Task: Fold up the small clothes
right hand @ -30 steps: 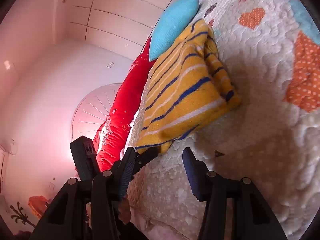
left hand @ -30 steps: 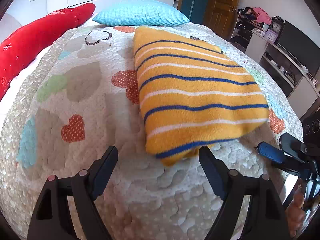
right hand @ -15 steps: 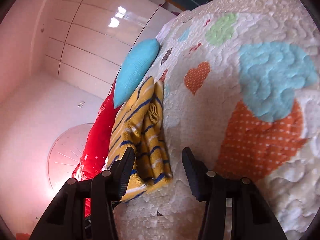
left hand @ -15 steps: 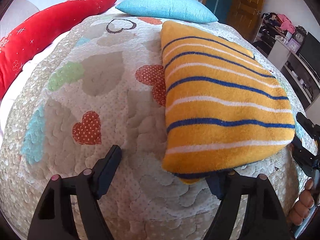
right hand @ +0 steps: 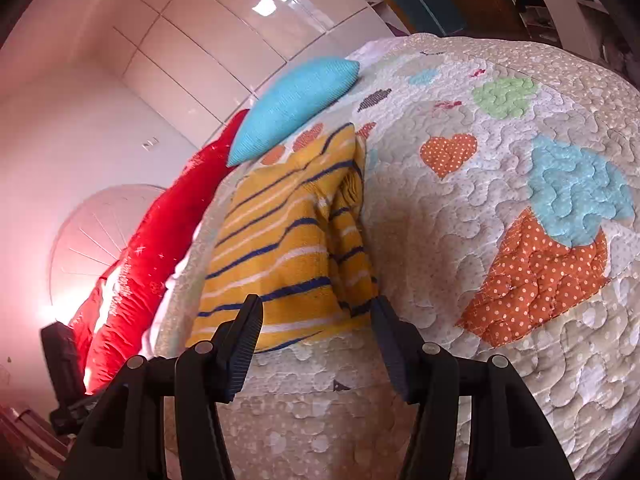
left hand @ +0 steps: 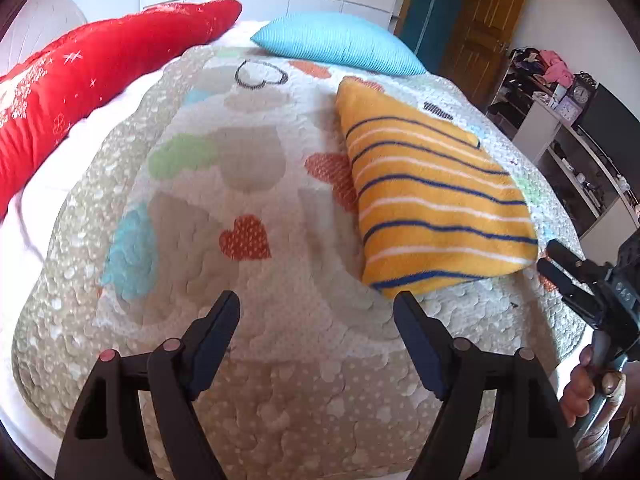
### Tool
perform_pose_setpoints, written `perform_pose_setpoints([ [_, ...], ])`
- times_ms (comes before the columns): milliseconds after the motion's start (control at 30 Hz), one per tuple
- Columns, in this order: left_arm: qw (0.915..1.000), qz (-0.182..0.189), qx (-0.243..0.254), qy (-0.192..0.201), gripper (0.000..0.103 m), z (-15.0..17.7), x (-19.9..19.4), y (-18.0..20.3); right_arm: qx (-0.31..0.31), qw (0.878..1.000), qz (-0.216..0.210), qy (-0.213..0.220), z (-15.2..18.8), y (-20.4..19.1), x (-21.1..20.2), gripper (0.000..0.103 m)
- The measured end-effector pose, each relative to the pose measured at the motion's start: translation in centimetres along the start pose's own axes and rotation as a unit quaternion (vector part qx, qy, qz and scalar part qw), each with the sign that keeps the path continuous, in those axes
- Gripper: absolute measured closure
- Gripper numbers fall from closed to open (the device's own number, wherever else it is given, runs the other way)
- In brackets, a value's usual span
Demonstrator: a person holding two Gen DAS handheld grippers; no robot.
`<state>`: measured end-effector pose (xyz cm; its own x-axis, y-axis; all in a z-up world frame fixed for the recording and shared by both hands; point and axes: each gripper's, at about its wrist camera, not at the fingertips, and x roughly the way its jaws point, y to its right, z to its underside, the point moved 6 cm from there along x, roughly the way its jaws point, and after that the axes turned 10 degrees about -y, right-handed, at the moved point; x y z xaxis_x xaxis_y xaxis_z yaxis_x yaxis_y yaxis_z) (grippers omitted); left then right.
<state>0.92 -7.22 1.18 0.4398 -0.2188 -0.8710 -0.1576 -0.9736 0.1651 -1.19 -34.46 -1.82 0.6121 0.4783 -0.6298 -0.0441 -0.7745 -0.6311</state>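
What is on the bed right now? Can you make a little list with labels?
bed cover: quilt with hearts
clothing: yellow striped sweater, folded, lying flat on the quilt
pillows: blue pillow and red pillow at the far end
left claw: open, holding nothing
right claw: opening, nothing between its fingers, just short of the sweater's near edge

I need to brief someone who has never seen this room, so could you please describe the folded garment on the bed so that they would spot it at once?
Find the bed's heart-patterned quilt, with a red pillow and a turquoise pillow at its head. On the quilt lies the folded garment, a fleecy slab. It alone is orange-yellow with thin blue and white stripes.
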Motion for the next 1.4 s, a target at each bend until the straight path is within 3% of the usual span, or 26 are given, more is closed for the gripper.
perform_pose_setpoints([
  [33, 1.0, -0.001, 0.005, 0.006, 0.025, -0.5, -0.2, 0.3, 0.0, 1.0, 0.002, -0.008, -0.1, 0.0, 0.6, 0.052],
  [67, 0.9999, -0.002, 0.008, 0.009, 0.025, -0.9, -0.1, 0.7, -0.002, 1.0, -0.013, -0.023, -0.2, 0.1, 1.1, 0.084],
  [100, 0.9999, 0.0, 0.012, 0.012, 0.025, -1.4, -0.1, 1.1, -0.003, 0.999, -0.027, -0.041, -0.3, -0.1, 1.7, 0.089],
  [200, 0.9992, 0.003, 0.03, 0.025, 0.025, -2.6, 0.6, 2.6, -0.016, 0.999, -0.021, -0.034, -1.7, -0.4, 1.3, 0.094],
  [367, 0.9971, -0.033, 0.059, 0.035, 0.025, -4.5, 2.5, 4.5, -0.047, 0.998, 0.009, -0.033, -5.1, -1.3, 1.3, 0.094],
  [467, 0.9961, -0.067, 0.058, 0.005, 0.025, -4.7, 4.9, 4.5, -0.048, 0.997, 0.038, -0.056, -4.8, -0.7, 2.8, 0.094],
  [533, 0.9965, -0.068, 0.047, -0.009, 0.024, -4.4, 6.1, 4.1, -0.036, 0.996, 0.05, -0.062, -4.2, 0.7, 3.2, 0.094],
  [633, 0.9975, -0.058, 0.04, -0.012, 0.024, -4.1, 6.3, 3.7, -0.003, 0.998, 0.02, -0.065, -3.4, 2.2, 3.0, 0.094],
  [767, 0.9971, -0.059, 0.045, -0.016, 0.023, -3.5, 6.3, 3.8, -0.011, 0.998, 0.025, -0.061, -2.6, 2.3, 1.8, 0.093],
  [867, 0.9973, -0.057, 0.043, -0.015, 0.023, -3.3, 6.3, 3.9, -0.037, 0.997, 0.07, -0.024, -3.2, 1.3, -0.5, 0.087],
  [933, 0.9976, -0.053, 0.041, -0.014, 0.023, -3.3, 6.2, 3.9, -0.046, 0.997, 0.054, 0.006, -4.3, -0.1, -2.2, 0.078],
  [967, 0.9977, -0.052, 0.04, -0.014, 0.023, -3.2, 6.2, 3.9, -0.046, 0.998, 0.042, 0.013, -4.9, -0.9, -2.7, 0.065],
  [1000, 0.9978, -0.051, 0.04, -0.014, 0.023, -3.2, 6.2, 3.9, -0.047, 0.998, 0.036, 0.014, -5.7, -1.4, -2.6, 0.061],
  [1133, 0.9988, -0.024, 0.04, -0.014, 0.023, -3.2, 4.5, 4.0, -0.069, 0.996, 0.055, -0.024, -8.6, -2.5, 0.7, 0.066],
  [1200, 0.9991, -0.01, 0.041, 0.0, 0.023, -3.1, 3.2, 4.0, -0.094, 0.992, 0.059, -0.064, -9.5, -3.1, 3.6, 0.087],
  [1300, 0.9988, -0.013, 0.047, 0.008, 0.023, -3.2, 2.5, 3.8, -0.109, 0.978, 0.126, -0.127, -11.0, -2.2, 9.1, 0.087],
  [1400, 0.9988, -0.022, 0.044, 0.0, 0.023, -3.4, 3.0, 3.3, -0.087, 0.979, 0.139, -0.123, -13.6, -1.1, 11.3, 0.087],
])
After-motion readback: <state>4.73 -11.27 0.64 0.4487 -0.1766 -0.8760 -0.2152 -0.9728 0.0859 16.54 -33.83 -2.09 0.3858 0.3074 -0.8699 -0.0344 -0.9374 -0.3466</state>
